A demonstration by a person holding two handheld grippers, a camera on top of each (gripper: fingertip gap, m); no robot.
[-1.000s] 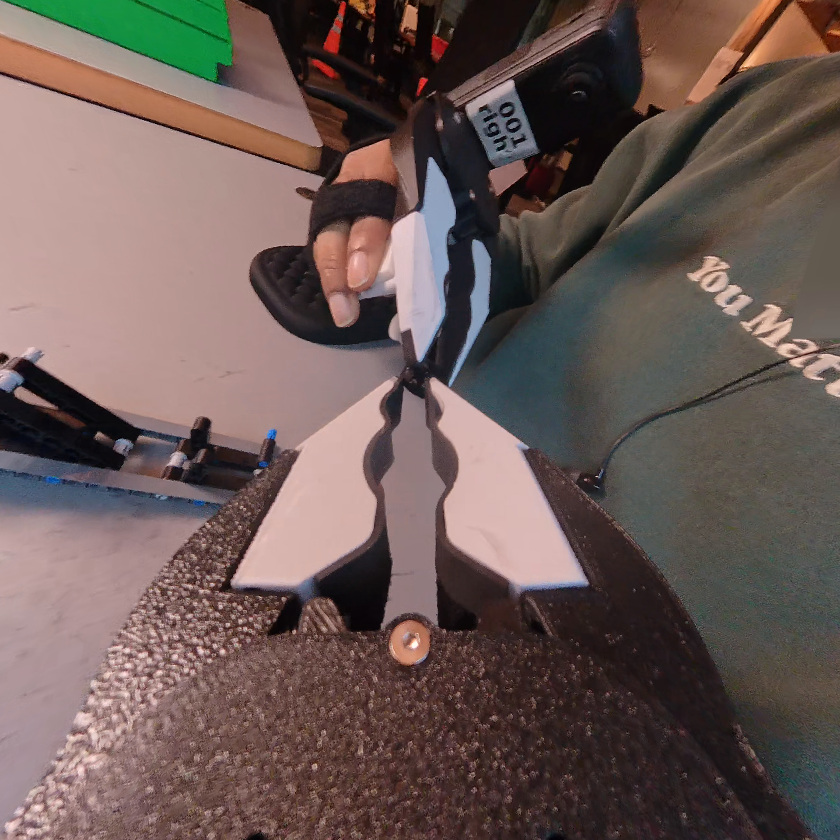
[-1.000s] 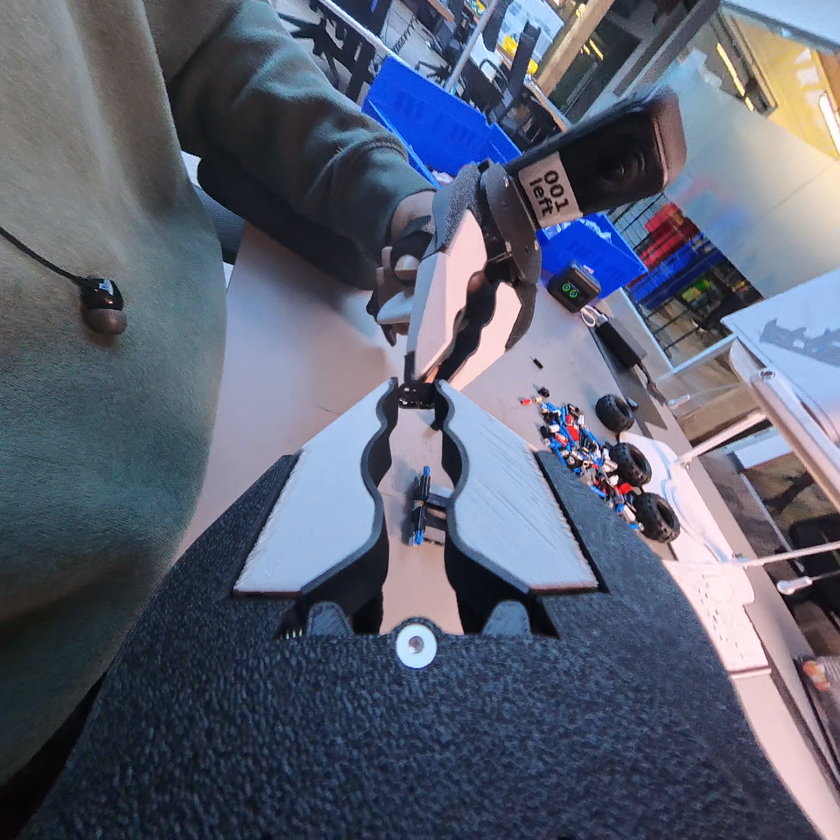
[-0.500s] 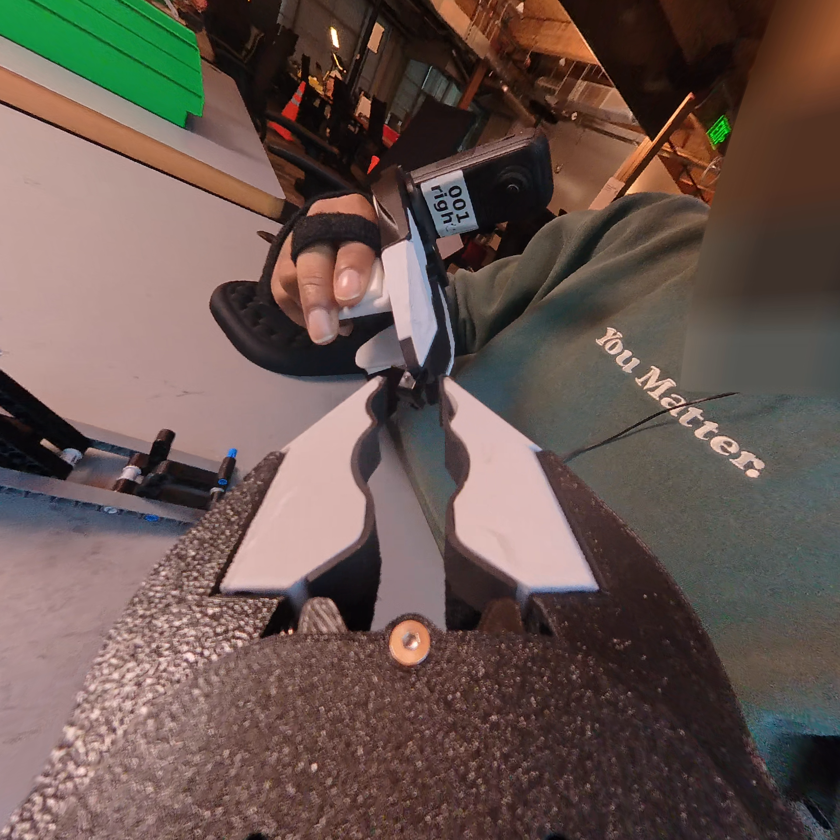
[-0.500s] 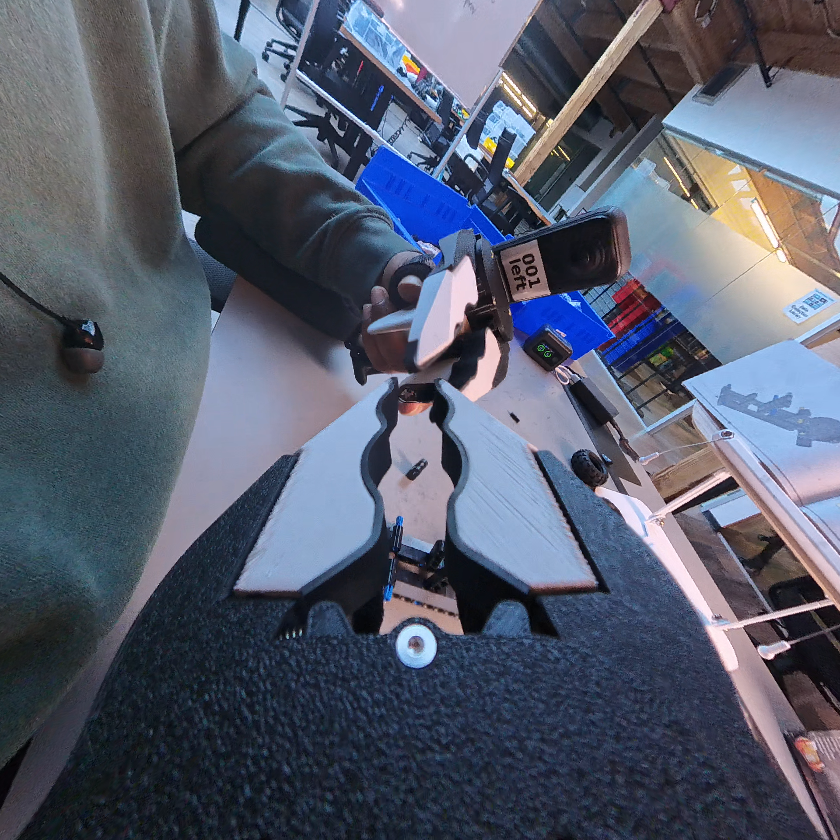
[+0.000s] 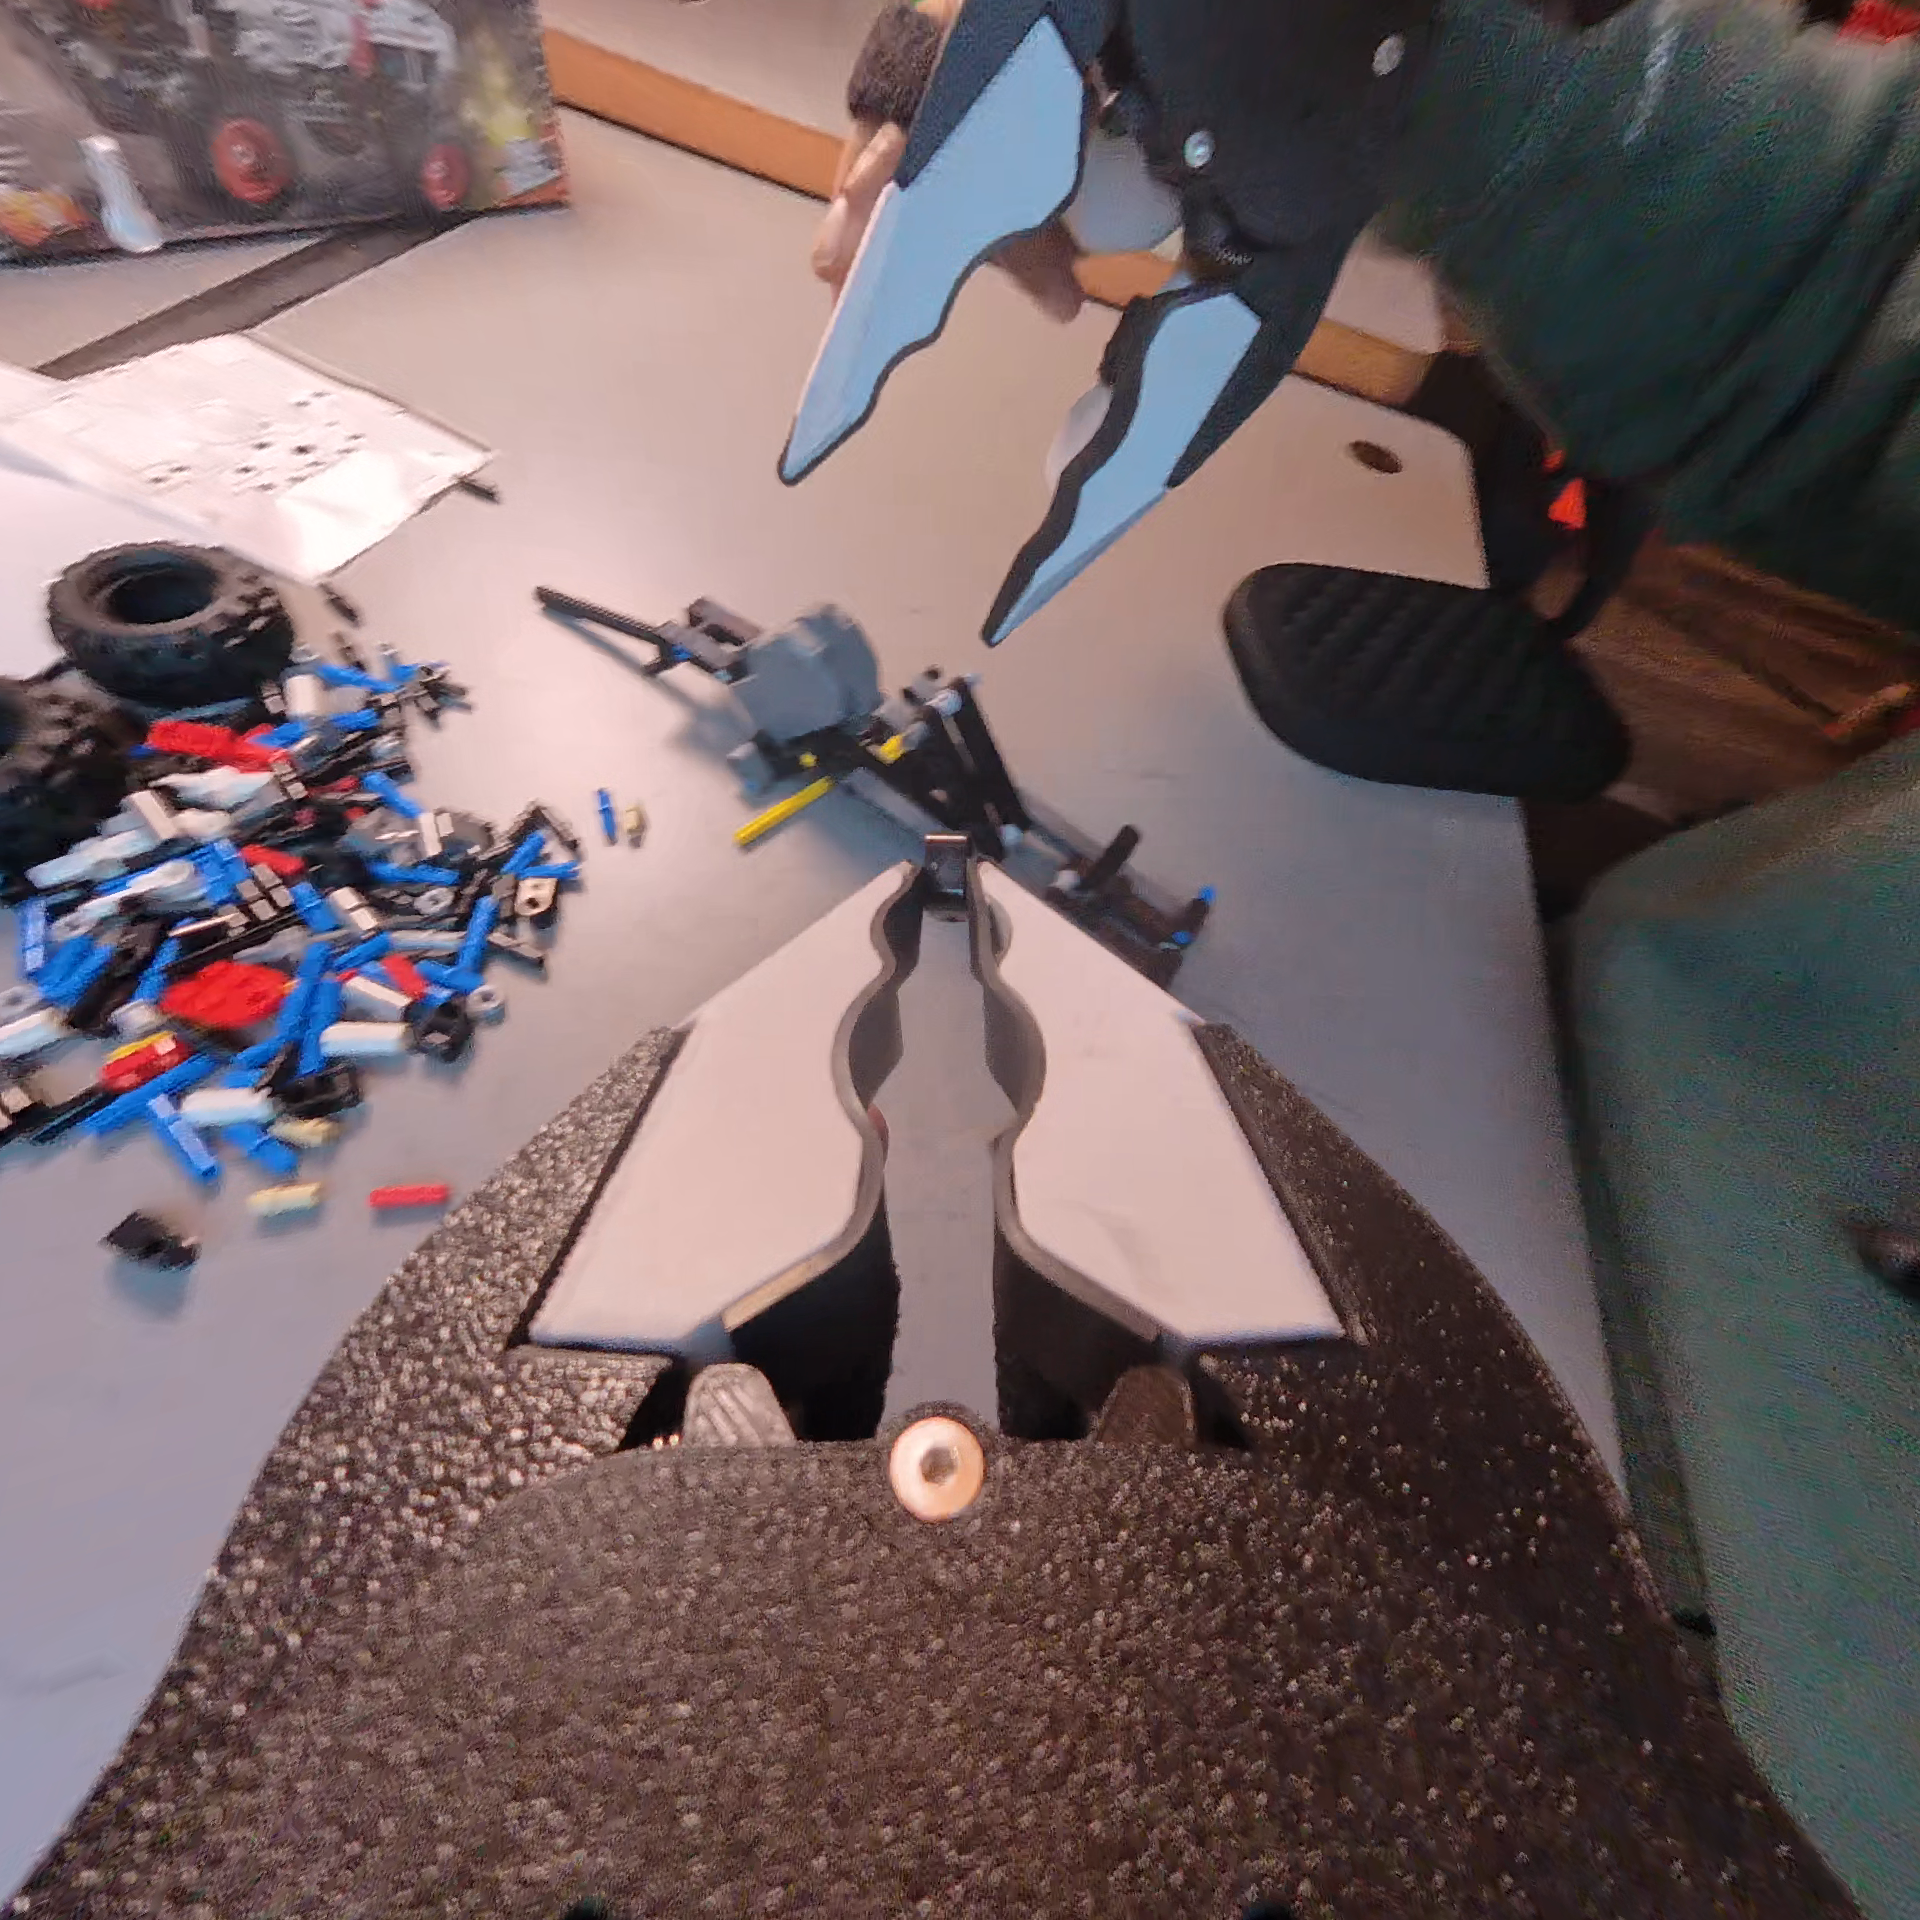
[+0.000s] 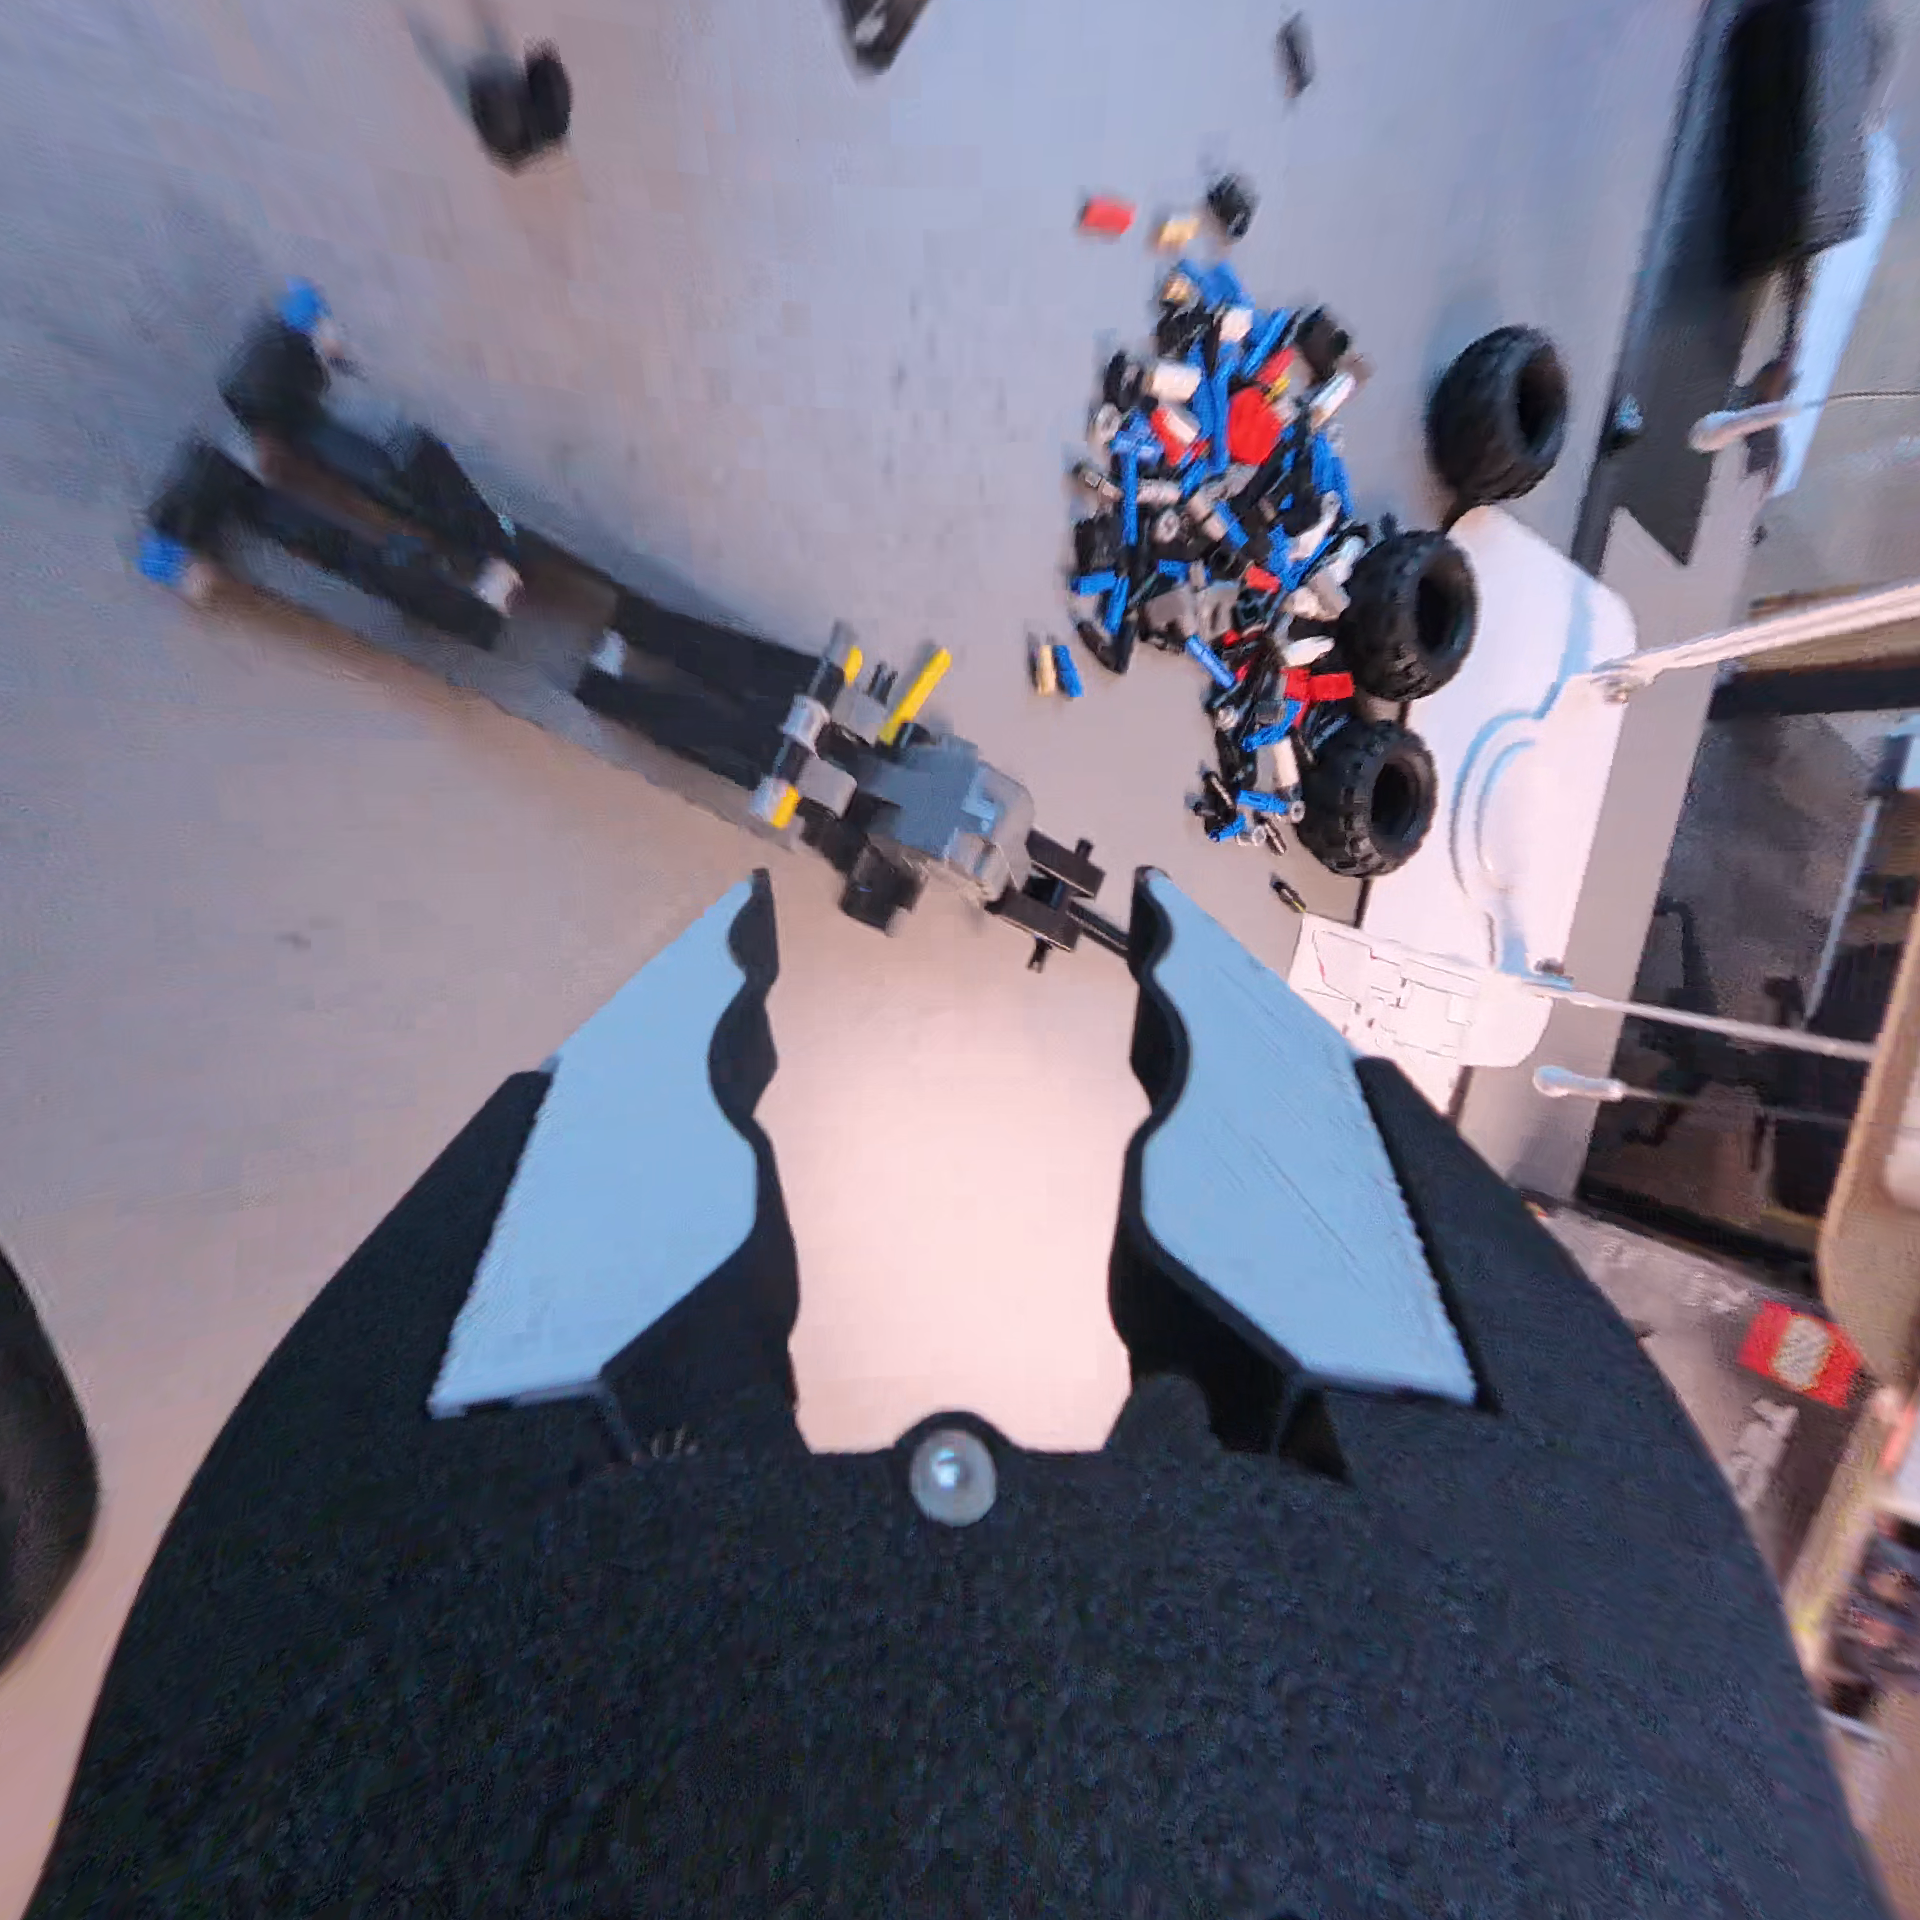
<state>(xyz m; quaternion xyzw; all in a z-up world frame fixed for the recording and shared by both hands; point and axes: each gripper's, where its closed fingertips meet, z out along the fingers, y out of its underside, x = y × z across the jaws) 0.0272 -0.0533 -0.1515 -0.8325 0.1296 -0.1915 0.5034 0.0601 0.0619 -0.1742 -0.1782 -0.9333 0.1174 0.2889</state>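
Left gripper [image 5: 943,878] keeps pinching a small black plastic piece [image 5: 948,871]; right gripper [image 6: 951,883] now released.
Both have swung down from facing each other, above the long black-and-grey brick assembly [image 6: 665,675] on the bench [image 6: 312,935].

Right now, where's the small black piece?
In the left wrist view, the small black piece is pinched at the left gripper's tips, above the half-built model.
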